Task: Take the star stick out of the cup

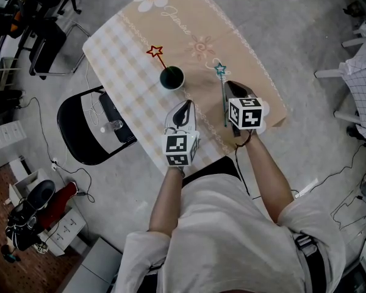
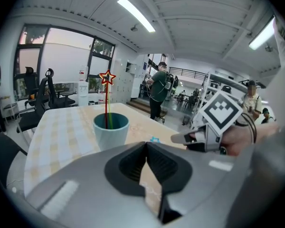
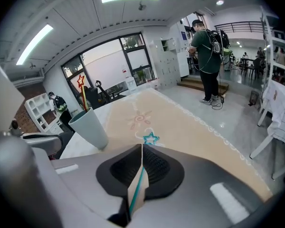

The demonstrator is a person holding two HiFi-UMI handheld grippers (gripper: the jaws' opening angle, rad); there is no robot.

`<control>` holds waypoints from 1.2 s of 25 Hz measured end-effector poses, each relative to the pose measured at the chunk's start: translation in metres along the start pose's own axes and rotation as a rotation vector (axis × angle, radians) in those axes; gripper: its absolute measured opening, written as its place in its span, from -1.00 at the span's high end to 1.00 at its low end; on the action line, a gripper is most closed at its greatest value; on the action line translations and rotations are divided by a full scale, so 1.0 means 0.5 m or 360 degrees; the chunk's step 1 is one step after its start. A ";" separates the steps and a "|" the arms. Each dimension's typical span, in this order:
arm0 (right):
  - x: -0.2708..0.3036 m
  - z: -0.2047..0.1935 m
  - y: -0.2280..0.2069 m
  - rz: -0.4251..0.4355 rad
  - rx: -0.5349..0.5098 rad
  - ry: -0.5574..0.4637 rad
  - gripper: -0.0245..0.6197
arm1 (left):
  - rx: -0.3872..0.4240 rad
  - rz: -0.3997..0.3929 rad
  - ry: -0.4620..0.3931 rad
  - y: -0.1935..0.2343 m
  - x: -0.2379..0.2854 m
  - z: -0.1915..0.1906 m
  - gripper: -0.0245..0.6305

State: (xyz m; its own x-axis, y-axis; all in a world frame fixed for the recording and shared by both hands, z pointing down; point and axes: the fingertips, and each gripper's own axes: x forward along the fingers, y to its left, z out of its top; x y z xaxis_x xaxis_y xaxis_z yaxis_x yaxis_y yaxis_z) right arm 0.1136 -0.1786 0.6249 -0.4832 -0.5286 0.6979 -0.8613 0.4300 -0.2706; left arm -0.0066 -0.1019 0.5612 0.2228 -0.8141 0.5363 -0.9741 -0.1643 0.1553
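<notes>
here teal star stick point(image 3: 137, 190) clamped between right gripper point(image 3: 141, 146) jaws, star ahead; left gripper point(image 2: 146, 144) jaws together.

Open-plan office or lab hall. It is shown by ceiling strip lights point(image 2: 135, 14), tall windows point(image 2: 61, 63), wheeled office chairs point(image 1: 49, 44), white lockers point(image 3: 173, 61) and a railed upper level point(image 3: 240, 26). Loose cables point(image 1: 348, 168) are trailed over a polished grey floor point(image 1: 305, 54). A cloth-covered table point(image 1: 125, 47) and black folding chair point(image 1: 73, 127) are set in the open. A person with a backpack point(image 3: 206, 49) is seen standing.
</notes>
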 end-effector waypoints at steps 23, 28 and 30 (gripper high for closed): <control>-0.103 0.157 0.207 0.0255 -0.0165 -0.0402 0.93 | 0.0130 0.0089 -0.0207 0.128 -0.081 0.175 0.92; -0.105 0.157 0.238 0.0268 -0.0190 -0.0417 0.93 | 0.0174 0.0070 -0.0196 0.163 -0.052 0.201 0.92; -0.108 0.155 0.249 0.0266 -0.0203 -0.0413 0.93 | 0.0179 0.0050 -0.0175 0.175 -0.038 0.204 0.92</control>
State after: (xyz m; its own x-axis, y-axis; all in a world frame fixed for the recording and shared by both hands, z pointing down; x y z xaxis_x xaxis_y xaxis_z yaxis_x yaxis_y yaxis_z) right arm 0.0201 -0.1532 0.5023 -0.6543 -0.6048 0.4539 -0.7480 0.6060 -0.2707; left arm -0.1002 -0.1576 0.4802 0.1924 -0.8749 0.4444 -0.9801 -0.1940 0.0423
